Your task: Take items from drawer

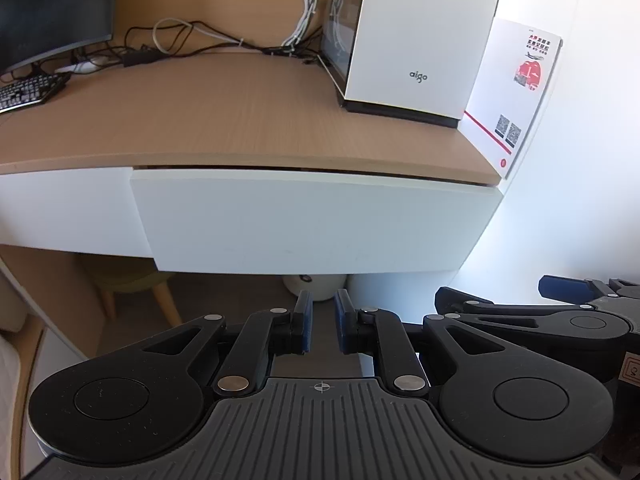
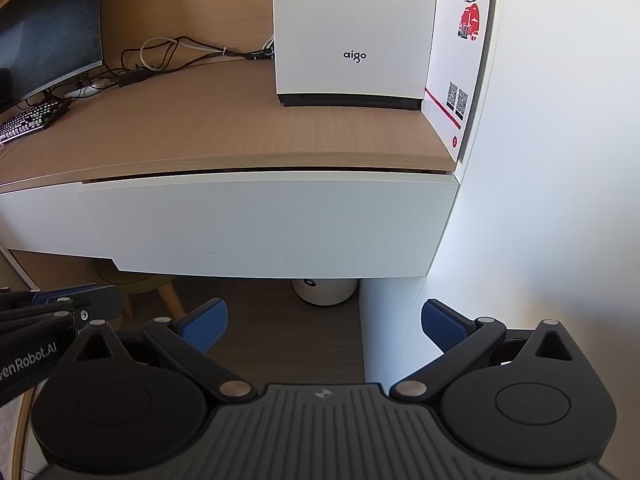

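Note:
A white drawer front (image 1: 312,220) (image 2: 260,224) hangs under the wooden desk top (image 1: 224,120), with a thin dark slit along its upper edge. It stands slightly proud of the white panel to its left, and its inside is hidden. My left gripper (image 1: 323,320) is below and in front of the drawer, blue pads nearly together with only a narrow gap and nothing held. My right gripper (image 2: 324,312) is wide open and empty, low beneath the drawer's right half. Each gripper shows at the edge of the other's view.
A white aigo computer case (image 1: 416,40) (image 2: 352,32) and a white card with red print (image 1: 516,88) stand on the desk's right end. Monitor (image 1: 52,8), keyboard (image 1: 28,92) and cables (image 1: 192,40) sit left. A round white bin (image 2: 324,290) and a wooden-legged stool (image 1: 132,284) are under the desk. A white wall (image 2: 560,200) closes the right.

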A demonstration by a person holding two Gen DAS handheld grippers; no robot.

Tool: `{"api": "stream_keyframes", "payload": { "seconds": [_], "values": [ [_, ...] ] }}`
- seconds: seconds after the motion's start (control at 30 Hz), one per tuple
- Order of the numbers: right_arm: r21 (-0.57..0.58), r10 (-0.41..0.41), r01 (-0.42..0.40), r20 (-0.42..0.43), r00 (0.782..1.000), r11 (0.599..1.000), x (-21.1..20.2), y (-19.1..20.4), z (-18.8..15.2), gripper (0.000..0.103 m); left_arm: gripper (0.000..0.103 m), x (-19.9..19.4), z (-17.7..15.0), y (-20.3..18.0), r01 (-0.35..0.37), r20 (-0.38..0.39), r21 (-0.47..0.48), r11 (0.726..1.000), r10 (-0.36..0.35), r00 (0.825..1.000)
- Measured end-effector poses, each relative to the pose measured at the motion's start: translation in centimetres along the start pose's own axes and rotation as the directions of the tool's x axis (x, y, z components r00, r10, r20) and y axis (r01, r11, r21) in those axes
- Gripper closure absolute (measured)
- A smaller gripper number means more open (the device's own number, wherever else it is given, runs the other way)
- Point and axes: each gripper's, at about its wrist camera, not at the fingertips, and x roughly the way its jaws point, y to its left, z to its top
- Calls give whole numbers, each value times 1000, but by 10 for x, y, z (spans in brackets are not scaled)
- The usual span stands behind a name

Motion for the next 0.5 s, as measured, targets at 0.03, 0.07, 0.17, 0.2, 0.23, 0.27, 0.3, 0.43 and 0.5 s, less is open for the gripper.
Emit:
{"api": "stream_keyframes", "payload": {
  "seconds": [0.03, 0.07, 0.17, 0.2, 0.23, 0.27, 0.3, 0.43, 0.5],
  "values": [
    [1, -1, 1, 0, 1000, 1000, 0, 0, 0, 0, 88, 0, 0, 1, 0, -3, 0, 1000, 0, 1000],
    [1, -3, 3, 0, 1000, 1000, 0, 0, 0, 0, 88, 1, -1, 1, -1, -6, 0, 1000, 1, 1000],
    [6, -10, 10, -2, 1000, 1000, 0, 1, -1, 0, 88, 2, -2, 2, -1, -12, -2, 1000, 1, 1000],
    [9, -14, 14, -4, 1000, 1000, -1, 1, -1, 0, 88, 2, -2, 2, -1, -14, -3, 1000, 1, 1000],
    [10, -14, 14, -5, 1000, 1000, -1, 1, -1, 0, 88, 2, -3, 3, 0, -13, -3, 1000, 0, 1000],
    [11, -15, 15, -6, 1000, 1000, -1, 1, -1, 0, 88, 2, -3, 3, 0, -14, -5, 1000, 0, 1000],
    [11, -17, 17, -8, 1000, 1000, -1, 1, -1, 0, 88, 2, -3, 3, 0, -13, -6, 1000, 0, 1000],
    [17, -23, 23, -11, 1000, 1000, -1, 1, -1, 0, 88, 2, -4, 3, 0, -13, -8, 1000, 0, 1000],
    [20, -32, 32, -13, 999, 999, -1, 2, -2, 0, 88, 2, -4, 3, 1, -14, -8, 1000, -1, 1000]
  ]
}}
